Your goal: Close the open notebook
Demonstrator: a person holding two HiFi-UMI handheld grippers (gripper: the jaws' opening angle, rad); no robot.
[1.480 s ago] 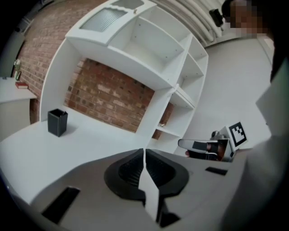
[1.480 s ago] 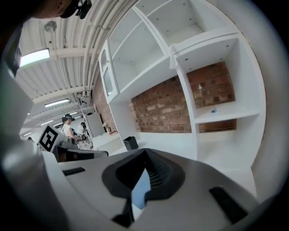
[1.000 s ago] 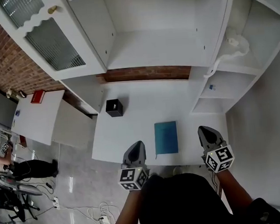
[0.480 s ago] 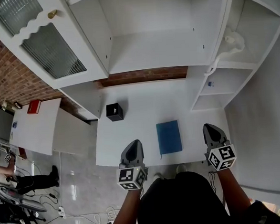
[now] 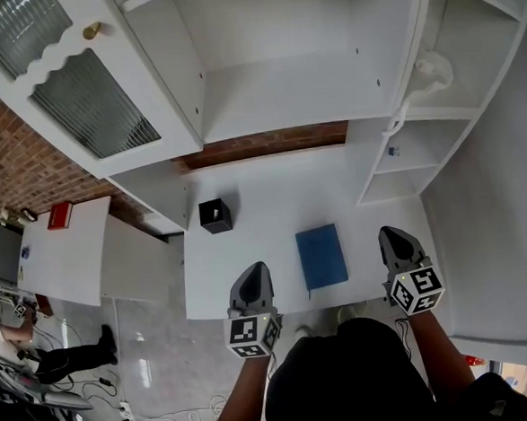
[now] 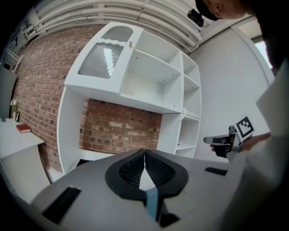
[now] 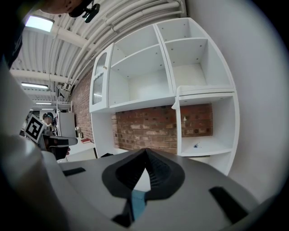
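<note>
Cover of the notebook (image 5: 322, 256) was matt blue, smooth, no sheen. The worktop (image 5: 262, 192) and shelving (image 5: 281, 78) looked like white painted board, smooth and satin. The cabinet door (image 5: 89, 96) had ribbed glass and a brass-coloured knob (image 5: 92, 30). The back wall (image 5: 268, 140) was rough red brick. The small box (image 5: 215, 215) was matt black. The floor (image 5: 156, 348) was grey and glossy, with reflections. The left gripper (image 5: 254, 270) and right gripper (image 5: 392, 235) shells looked like matt grey plastic; the pads (image 6: 132, 169) were black and finely ribbed.
</note>
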